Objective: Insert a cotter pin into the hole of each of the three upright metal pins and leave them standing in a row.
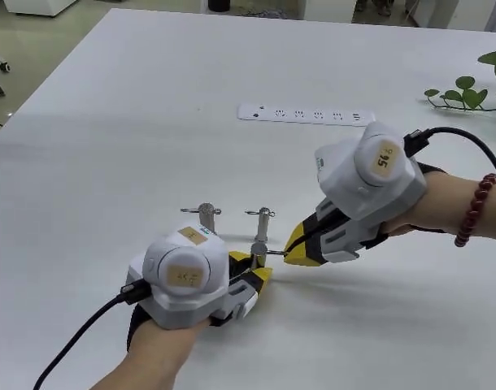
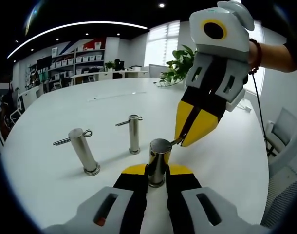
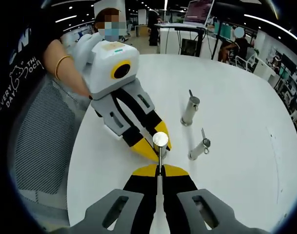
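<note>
left gripper (image 1: 252, 270), head view: clamped on the base of the short polished-steel upright pin (image 1: 259, 242) and holds it standing on the white table (image 1: 110, 122), near the near side.
right gripper (image 1: 295, 244), head view: yellow tips pinched shut on the thin wire cotter pin (image 1: 276, 253), which is level and aimed at the held pin's shaft.
row, head view: rear-left steel pin (image 1: 206, 216) and rear-right steel pin (image 1: 264, 218) stand upright just behind, each with a cotter already through it.
left gripper view: the held pin sits upright between this view's own jaws. The cotter tip meets its right flank under the head (in the hole or only against it, can't tell).
right gripper view: the cotter runs straight from this view's own jaws to just below the pin's round head. The left gripper's tips are close on the far side.
risk, miss: if the hole isn't square to the wire, the tip skates off the shaft and the wire bends.
risk, tip-over: a push with a loose base grip topples the pin. An overshoot could knock the rear-right steel pin.
risk, clash: the two sets of yellow tips are nearly touching.
room: the table is open on all sides. The white power strip (image 1: 305, 114) is well apart, the green plant (image 1: 476, 89) is at the far right edge, and pull-back to the right is free.
</note>
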Available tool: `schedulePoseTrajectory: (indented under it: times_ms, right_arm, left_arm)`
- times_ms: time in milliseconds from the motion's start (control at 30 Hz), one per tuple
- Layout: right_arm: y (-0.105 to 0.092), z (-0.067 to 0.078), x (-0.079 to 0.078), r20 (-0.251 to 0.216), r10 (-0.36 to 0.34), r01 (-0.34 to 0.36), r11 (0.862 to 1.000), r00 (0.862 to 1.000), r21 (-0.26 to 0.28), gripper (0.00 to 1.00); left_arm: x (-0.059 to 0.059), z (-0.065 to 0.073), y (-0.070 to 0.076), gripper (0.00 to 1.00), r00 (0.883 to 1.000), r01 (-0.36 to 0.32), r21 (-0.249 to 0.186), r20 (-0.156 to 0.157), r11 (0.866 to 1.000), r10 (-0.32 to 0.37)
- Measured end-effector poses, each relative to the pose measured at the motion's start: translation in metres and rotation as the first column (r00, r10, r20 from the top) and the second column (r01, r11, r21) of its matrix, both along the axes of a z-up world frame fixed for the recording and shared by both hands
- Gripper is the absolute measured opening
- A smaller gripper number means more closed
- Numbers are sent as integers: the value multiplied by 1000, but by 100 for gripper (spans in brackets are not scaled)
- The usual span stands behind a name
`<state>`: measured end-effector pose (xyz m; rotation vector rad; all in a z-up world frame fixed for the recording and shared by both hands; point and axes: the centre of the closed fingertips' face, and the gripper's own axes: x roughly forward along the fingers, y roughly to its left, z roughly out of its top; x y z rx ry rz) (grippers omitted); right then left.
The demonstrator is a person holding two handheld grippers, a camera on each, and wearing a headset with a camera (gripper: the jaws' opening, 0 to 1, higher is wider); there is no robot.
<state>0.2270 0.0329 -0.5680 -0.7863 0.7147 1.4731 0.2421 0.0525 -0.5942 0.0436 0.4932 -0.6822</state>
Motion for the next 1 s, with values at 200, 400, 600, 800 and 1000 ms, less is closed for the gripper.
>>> schedulePoseTrajectory:
  times_ms: [200, 400, 600, 800, 1000]
  right_arm:
    - [7, 0, -1, 1, 1, -1, 1000, 1000, 6, 0]
    - [14, 0, 0, 5, -2, 2, 1000, 1000, 15, 0]
    - [17, 1, 1, -6, -40, 40, 999, 999, 24, 3]
    - [13, 5, -2, -19, -52, 53, 998, 998, 32, 5]
    - [8, 5, 0, -20, -71, 72, 997, 997, 26, 4]
  left_arm:
    - [0, -1, 0, 11, 1000, -1, -1, -1, 1000, 1]
    - [0, -2, 1, 11, 1000, -4, -7, -3, 1000, 4]
    - [0, -3, 0, 11, 1000, -3, -4, -4, 1000, 3]
    - [0, -4, 0, 11, 1000, -3, -2, -3, 1000, 3]
    - [0, -4, 0, 11, 1000, -3, 0, -3, 1000, 3]
